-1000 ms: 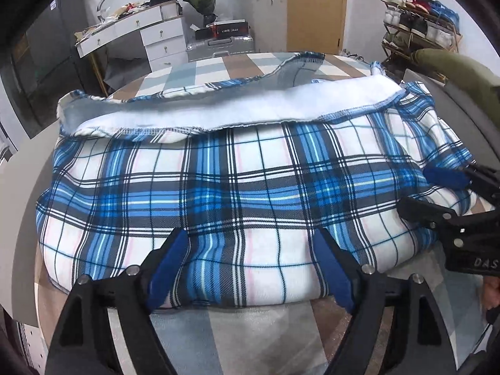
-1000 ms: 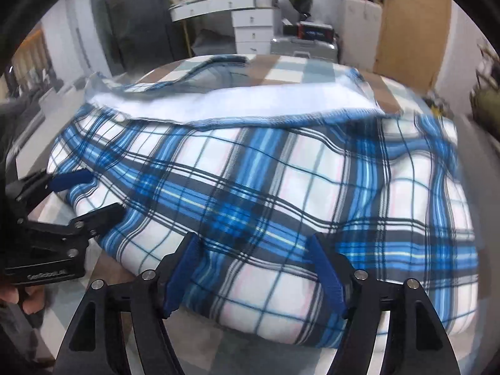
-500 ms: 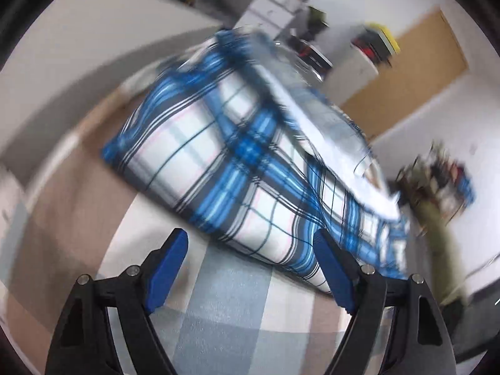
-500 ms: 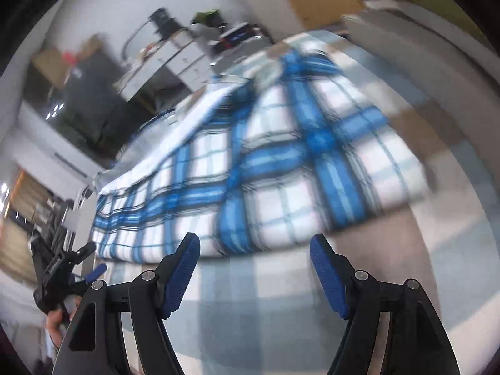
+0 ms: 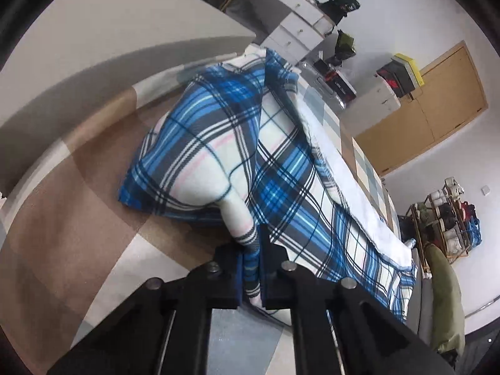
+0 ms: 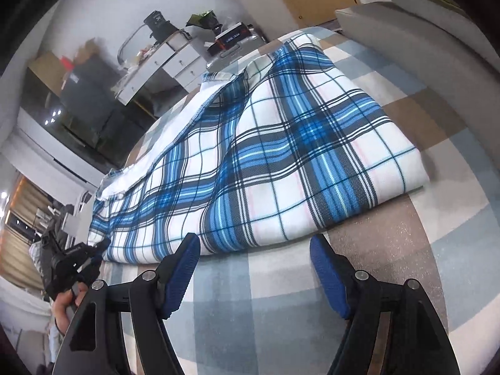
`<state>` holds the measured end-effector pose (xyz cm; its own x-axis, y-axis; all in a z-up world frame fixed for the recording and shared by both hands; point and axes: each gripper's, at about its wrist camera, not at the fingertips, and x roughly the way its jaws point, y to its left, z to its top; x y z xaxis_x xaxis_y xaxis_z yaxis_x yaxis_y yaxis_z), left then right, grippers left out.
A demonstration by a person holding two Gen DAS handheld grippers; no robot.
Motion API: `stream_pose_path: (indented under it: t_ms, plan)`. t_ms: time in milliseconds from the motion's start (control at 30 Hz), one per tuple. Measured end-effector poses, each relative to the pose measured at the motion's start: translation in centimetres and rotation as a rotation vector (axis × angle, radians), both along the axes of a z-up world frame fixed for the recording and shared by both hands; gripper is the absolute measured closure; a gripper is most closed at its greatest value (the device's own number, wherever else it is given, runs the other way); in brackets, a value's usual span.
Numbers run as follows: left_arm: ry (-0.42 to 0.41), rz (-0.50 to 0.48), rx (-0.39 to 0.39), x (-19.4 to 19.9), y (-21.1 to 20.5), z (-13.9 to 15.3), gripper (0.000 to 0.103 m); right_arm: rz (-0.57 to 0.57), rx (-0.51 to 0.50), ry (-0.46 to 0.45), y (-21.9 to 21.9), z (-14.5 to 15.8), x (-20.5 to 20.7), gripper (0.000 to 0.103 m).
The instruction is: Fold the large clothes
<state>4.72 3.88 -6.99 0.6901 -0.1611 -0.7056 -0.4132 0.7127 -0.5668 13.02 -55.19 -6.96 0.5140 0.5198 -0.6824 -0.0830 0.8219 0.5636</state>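
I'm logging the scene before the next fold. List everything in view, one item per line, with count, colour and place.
blanket: one, blue, white and black plaid, folded on the checked cloth
checked cloth: one, brown, grey-blue and cream, spread under the blanket
drawer unit: one, white, behind the blanket
shoe rack: one, holding shoes, by the far wall
cushion: one, olive green, near the shoe rack
wooden door: one, tan, far wall
left hand-held gripper: one, black, blue pads, shut on a corner of the blanket
right hand-held gripper: one, black, blue pads, open, in front of the blanket's near edge
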Motion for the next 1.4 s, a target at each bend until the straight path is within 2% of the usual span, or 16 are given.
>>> stream_pose_path:
  t_ms: [200, 267, 467, 533, 567, 633, 667, 733, 767, 833, 867, 1000, 1167, 1333, 1367, 1400]
  plan:
    - [-0.044, -0.017, 0.057, -2.4, 0.3, 1.3, 0.103, -0.04, -0.008, -0.004, -1.1, 0.2, 0.2, 0.03]
    - [-0.047, -0.029, 0.053, -2.6, 0.6, 1.3, 0.103, -0.057, 0.016, 0.017, -1.7, -0.1, 0.4, 0.029]
    - [0.016, -0.046, 0.022, -1.0, 1.0, -0.1, 0.1, -0.106, 0.055, 0.014, -1.2, -0.3, 2.0, 0.031]
    - [0.046, -0.024, 0.031, -0.7, 1.1, -0.2, 0.076, -0.145, 0.043, 0.016, -1.0, -0.2, 2.6, 0.046]
    - [0.029, -0.017, 0.033, -0.8, 1.2, -0.1, 0.07, -0.162, 0.038, 0.022, -1.0, -0.3, 2.9, 0.05]
    - [0.018, 0.01, 0.058, -0.7, 1.4, 0.4, 0.05, -0.193, 0.05, 0.031, -1.1, -0.6, 3.6, 0.059]
    - [0.014, 0.023, 0.068, -0.5, 1.6, 0.5, 0.049, -0.208, 0.052, 0.032, -1.2, -0.7, 3.9, 0.062]
    - [-0.001, 0.036, 0.06, 0.0, 2.0, 0.3, 0.049, -0.23, 0.02, 0.034, -1.0, -1.0, 4.5, 0.092]
    - [-0.015, 0.057, 0.042, 0.2, 2.2, 0.1, 0.052, -0.231, 0.029, 0.032, -1.0, -1.2, 4.7, 0.096]
    - [-0.014, 0.063, 0.043, 0.7, 1.9, -0.3, 0.102, -0.237, 0.031, 0.019, -1.0, -1.3, 4.7, 0.099]
    - [0.001, 0.028, 0.05, 1.1, 1.5, -0.6, 0.102, -0.236, 0.019, 0.009, -1.0, -1.1, 4.6, 0.1]
    - [-0.021, 0.032, 0.103, -0.6, 0.8, -0.1, 0.103, -0.232, -0.003, 0.0, -1.5, -0.6, 3.5, 0.101]
    - [-0.026, 0.026, 0.084, -4.5, 0.5, 0.7, 0.103, -0.226, -0.037, -0.018, -2.9, 0.0, 0.6, 0.102]
    - [-0.012, 0.002, 0.039, -6.2, 0.1, 0.6, 0.103, -0.216, -0.026, 0.021, -4.6, -0.4, -1.6, 0.101]
    - [0.002, -0.019, 0.055, -5.9, -0.1, 0.6, 0.102, -0.205, -0.035, 0.029, -4.7, -0.5, -1.7, 0.099]
    - [0.027, -0.04, 0.086, -5.7, -0.3, 0.6, 0.093, -0.201, -0.035, 0.037, -4.8, -0.5, -1.6, 0.093]
